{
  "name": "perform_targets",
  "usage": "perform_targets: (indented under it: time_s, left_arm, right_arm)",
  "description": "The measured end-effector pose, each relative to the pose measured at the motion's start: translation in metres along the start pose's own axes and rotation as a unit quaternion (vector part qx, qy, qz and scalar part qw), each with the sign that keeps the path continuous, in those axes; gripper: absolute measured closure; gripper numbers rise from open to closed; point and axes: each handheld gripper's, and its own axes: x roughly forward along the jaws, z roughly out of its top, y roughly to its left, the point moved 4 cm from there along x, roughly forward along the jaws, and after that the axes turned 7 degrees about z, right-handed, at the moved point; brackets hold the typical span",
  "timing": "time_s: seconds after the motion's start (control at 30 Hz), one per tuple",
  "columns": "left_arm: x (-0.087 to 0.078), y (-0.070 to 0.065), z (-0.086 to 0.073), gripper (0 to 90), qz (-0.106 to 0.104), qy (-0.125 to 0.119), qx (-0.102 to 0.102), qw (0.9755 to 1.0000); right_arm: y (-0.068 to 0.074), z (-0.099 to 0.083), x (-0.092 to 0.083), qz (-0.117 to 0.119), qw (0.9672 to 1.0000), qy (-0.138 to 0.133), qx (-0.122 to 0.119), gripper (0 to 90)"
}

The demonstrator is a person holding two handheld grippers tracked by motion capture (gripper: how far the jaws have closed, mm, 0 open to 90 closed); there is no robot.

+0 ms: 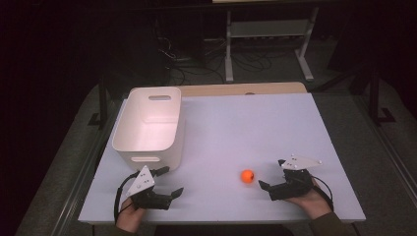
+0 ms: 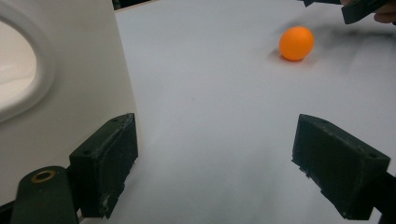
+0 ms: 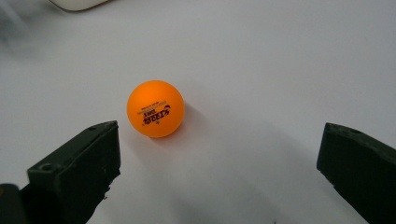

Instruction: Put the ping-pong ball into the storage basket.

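An orange ball (image 1: 247,176) lies on the white table top, right of centre near the front. My right gripper (image 1: 270,174) rests just to the ball's right, held by a hand, jaws wide open. In the right gripper view the ball (image 3: 155,108) sits a short way ahead of the jaws, closer to the left one, touching neither. My left gripper (image 1: 171,182) is open near the front left, beside the white bin (image 1: 149,123). The left gripper view has the ball (image 2: 296,43) far off and the bin wall (image 2: 60,93) at its left.
The white bin stands empty on the left half of the table, with handle slots at both ends. The table top (image 1: 246,123) has a wooden strip along its back edge. A white shelf frame and cables stand on the dark floor behind.
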Motion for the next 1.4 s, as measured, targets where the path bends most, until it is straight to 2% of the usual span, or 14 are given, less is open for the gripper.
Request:
perform_targets:
  time_s: [0.8, 1.4]
  left_arm:
    - [-0.001, 0.0, 0.0, 14.1, 0.003, -0.003, 0.001, 1.0]
    - [-0.001, 0.0, 0.0, 14.2, 0.003, -0.002, -0.002, 1.0]
  right_arm:
    - [0.003, 0.003, -0.001, 0.008, 0.9999, -0.007, 0.001, 0.0]
    - [0.003, 0.015, 0.001, 0.012, 0.9997, -0.021, -0.004, 0.0]
